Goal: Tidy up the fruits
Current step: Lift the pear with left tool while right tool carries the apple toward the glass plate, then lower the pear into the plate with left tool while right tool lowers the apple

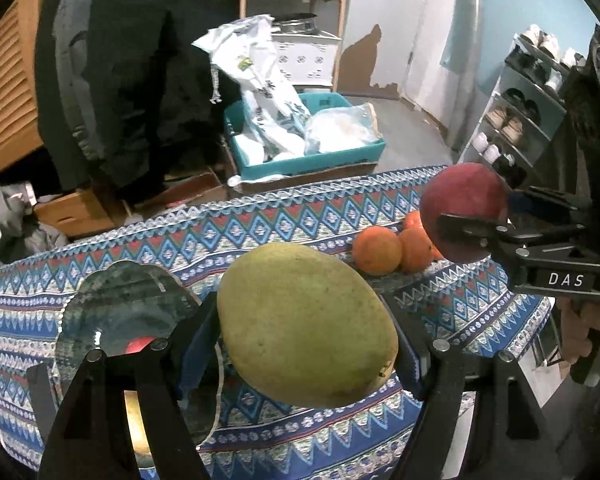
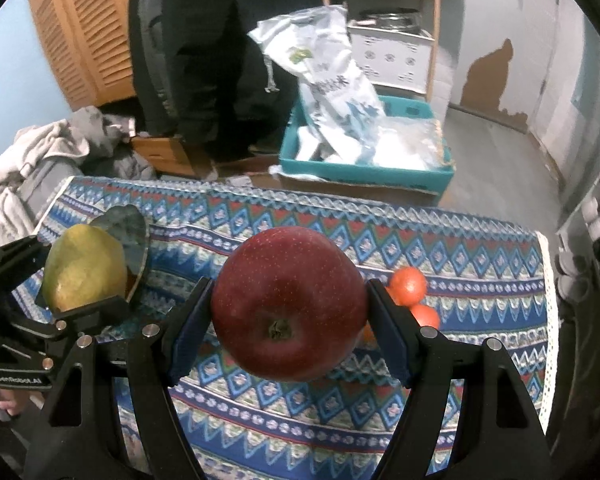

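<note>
A green mango (image 1: 306, 324) fills the space right in front of the left tongs (image 1: 306, 336), clamped between the two blue-padded fingers and held up clear of the worktop (image 1: 260, 224). Beside them, the right tongs (image 2: 288, 316) are clenched on a dark red apple (image 2: 286, 304), its stem end turned toward the camera, also lifted off the patterned blue cloth (image 2: 340, 400) that covers the worktop.

Below and just left of the left tongs sits a glass plate (image 1: 120, 300) with a scalloped edge; something red (image 1: 138, 346) lies on it, mostly hidden behind the finger, so I cannot tell what it is. Between the two pairs of tongs, farther out on the cloth, a small cluster of oranges (image 1: 378, 250) rests together, touching one another; from the right tongs' side they (image 2: 410, 285) lie just right of the apple, partly hidden behind the finger.

Past the far edge of the worktop, a teal box (image 1: 320, 158) stands on the floor holding white plastic bags (image 1: 266, 92), and a person in dark clothes (image 2: 204, 60) stands beyond it.
</note>
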Tool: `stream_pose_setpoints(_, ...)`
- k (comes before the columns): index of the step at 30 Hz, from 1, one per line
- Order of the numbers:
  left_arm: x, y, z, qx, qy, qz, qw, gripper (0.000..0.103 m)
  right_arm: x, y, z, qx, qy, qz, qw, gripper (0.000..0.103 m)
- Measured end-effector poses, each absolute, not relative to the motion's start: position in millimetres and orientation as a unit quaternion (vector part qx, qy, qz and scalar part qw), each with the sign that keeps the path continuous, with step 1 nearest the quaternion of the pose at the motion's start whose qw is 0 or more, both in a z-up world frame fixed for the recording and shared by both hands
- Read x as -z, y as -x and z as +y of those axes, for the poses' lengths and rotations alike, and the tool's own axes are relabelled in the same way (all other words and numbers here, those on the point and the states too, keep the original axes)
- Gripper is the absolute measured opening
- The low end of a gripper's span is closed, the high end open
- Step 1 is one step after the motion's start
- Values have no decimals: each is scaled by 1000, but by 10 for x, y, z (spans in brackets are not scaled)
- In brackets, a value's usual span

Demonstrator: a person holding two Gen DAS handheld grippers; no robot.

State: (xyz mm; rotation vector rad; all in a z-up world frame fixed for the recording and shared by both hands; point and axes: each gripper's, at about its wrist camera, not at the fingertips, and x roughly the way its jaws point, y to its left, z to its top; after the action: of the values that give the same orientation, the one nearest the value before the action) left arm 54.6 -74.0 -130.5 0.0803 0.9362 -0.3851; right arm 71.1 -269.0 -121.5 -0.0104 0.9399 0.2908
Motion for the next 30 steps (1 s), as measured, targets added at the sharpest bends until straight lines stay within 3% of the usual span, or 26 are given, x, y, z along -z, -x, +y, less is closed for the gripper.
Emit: stream_pose_setpoints(30, 1428, -606, 622, 84, 30, 451, 888, 78, 1179, -1110, -1262, -233, 41, 452, 860, 75)
